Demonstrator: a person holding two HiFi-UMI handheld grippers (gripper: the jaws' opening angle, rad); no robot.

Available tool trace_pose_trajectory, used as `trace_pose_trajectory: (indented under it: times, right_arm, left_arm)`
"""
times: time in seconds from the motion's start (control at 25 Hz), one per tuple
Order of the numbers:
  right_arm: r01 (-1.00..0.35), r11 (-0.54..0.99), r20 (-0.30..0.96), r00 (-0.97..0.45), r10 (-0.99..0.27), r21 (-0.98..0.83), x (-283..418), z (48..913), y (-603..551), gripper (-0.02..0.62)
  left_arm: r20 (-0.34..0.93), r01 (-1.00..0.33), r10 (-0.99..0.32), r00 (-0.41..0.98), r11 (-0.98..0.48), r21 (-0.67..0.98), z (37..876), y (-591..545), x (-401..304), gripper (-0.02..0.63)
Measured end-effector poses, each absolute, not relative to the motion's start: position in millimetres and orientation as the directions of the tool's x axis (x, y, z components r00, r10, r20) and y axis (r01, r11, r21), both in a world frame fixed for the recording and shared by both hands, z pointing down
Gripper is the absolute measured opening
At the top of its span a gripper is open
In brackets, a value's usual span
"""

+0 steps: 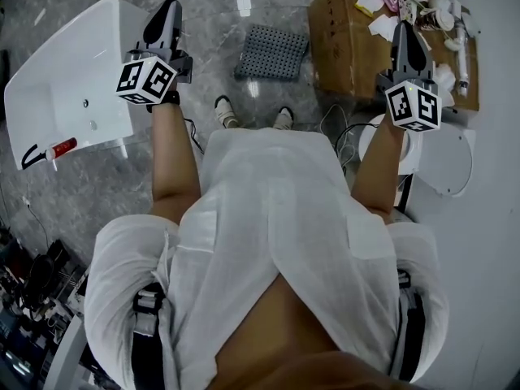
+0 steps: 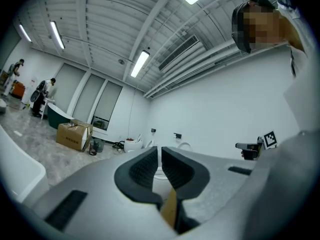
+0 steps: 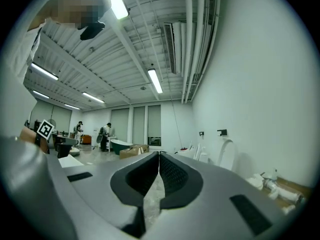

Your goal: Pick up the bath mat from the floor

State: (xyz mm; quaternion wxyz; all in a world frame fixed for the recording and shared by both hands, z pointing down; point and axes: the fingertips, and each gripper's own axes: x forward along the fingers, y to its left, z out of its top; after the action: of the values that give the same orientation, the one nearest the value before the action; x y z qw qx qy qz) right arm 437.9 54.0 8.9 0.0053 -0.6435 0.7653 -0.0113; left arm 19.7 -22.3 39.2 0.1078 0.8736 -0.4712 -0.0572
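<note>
Jaws of our left gripper (image 1: 166, 8) almost together, of our right gripper (image 1: 402, 29) fully together, both empty; bath mat (image 1: 272, 52) lies on floor (image 1: 203, 23)

Loose white short-sleeved shirt (image 1: 276, 218); white shoes (image 1: 226, 112); dark hip straps (image 1: 146, 303); grey left gripper (image 1: 168, 8) and right gripper (image 1: 401, 29) carry black-and-white marker cubes (image 1: 146, 80).

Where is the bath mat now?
Head view, top centre: the bath mat lies on the floor ahead of the person's shoes, between the white basin and the cardboard box.
</note>
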Motion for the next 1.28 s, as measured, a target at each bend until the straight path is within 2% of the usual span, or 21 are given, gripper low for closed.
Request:
trace_pose_trajectory:
  times: [0.32, 0.84, 1.28]
  right_arm:
    - [-0.990, 0.138, 0.062, -0.138, -0.988, -0.008, 376, 26, 12, 0.028]
    - [-0.995, 0.099, 0.111, -0.099, -0.989, -0.003, 280, 55, -33, 0.028]
    - [-0.977, 0.211, 0.224, -0.206, -0.953, 0.002, 244, 117, -61, 0.029]
  left_arm:
    - [0.058, -0.806, -0.826, 0.560, -0.527, 0.270, 70, -63, -48, 0.031]
    - [0.076, -0.801, -0.822, 0.564, -0.523, 0.291, 97, -104, -159, 0.032]
    - [0.080, -0.814, -0.838, 0.540, -0.495, 0.304, 130, -118, -172, 0.032]
